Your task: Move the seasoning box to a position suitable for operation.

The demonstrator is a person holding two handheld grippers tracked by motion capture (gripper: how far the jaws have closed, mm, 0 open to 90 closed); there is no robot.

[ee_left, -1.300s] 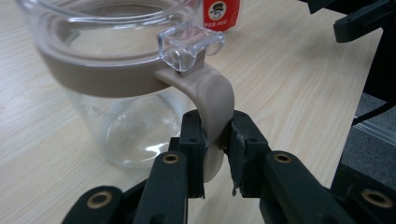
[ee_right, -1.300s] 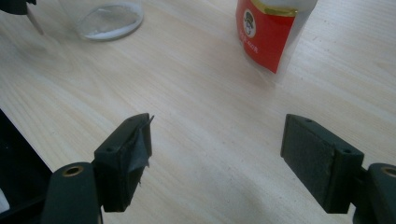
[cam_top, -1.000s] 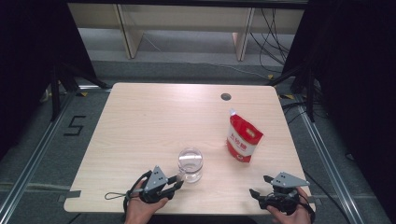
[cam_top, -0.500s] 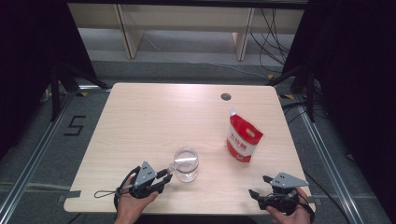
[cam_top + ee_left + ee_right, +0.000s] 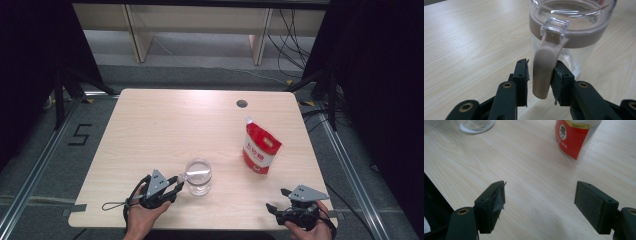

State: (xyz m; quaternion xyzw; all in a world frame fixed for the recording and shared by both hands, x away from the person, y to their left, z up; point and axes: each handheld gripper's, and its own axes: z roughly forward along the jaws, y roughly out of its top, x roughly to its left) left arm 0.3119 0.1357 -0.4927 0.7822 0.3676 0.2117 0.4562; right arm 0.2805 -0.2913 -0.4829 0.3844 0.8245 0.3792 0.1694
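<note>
Risk points at the latch of the jar (image 5: 199, 176). The jar, clear with a beige-rimmed lid, stands upright near the table's (image 5: 165, 125) front edge, left of centre, with the red pouch (image 5: 260, 153) well apart to its right. In the left gripper view the beige clasp (image 5: 544, 67) hangs down from the lid's clear hinge block (image 5: 554, 26) and lies between the jaws of the left gripper (image 5: 541, 80); those jaws have just been opening, the right-hand pad (image 5: 557, 82) appears to touch the clasp while a gap shows at the other pad (image 5: 523, 75), so the clasp is between them but not clamped. The right gripper (image 5: 540, 197) rests at the front right corner, jaws wide apart and empty, well away from jar and pouch. Likely hazards, as judgements: (1) nothing steadies the jar, so any sideways pull or lift on the clasp could slide or tip it, and it stands close to the front edge; (2) with one pad apparently in contact, drawing the gripper back at an angle could drag the clasp and the light jar with it; (3) if the clasp is not fully released, the lid may spring or stay shut, which cannot be told here; (4) whether the jar holds anything cannot be told, so a spill cannot be ruled out.
</note>
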